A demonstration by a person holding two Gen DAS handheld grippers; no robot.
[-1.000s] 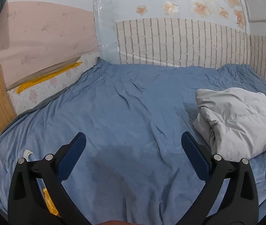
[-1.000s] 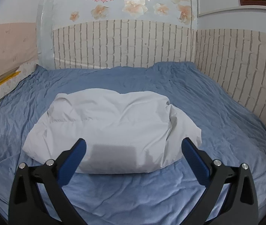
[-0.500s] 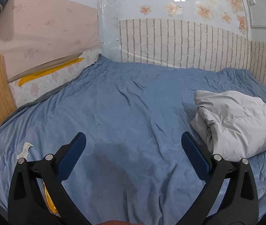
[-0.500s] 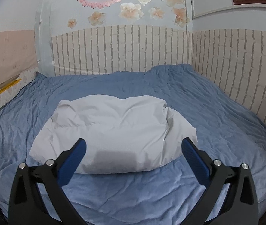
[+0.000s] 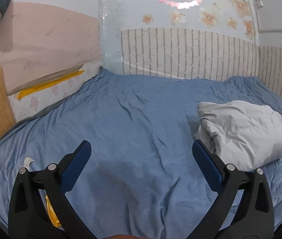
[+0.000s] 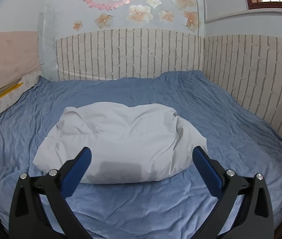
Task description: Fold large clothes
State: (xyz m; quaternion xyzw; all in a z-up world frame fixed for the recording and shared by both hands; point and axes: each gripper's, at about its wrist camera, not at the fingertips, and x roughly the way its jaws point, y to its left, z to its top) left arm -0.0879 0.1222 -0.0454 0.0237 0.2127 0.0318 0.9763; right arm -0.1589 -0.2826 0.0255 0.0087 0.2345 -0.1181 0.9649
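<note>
We see a pale grey padded jacket lying folded into a compact bundle on the blue bedsheet. Our left gripper and right gripper hover spread wide, empty; folding looks essentially finished.

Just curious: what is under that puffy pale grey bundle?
The folded pale grey padded garment lies on the wrinkled blue bedsheet. Anything tucked beneath or inside it is hidden.
</note>
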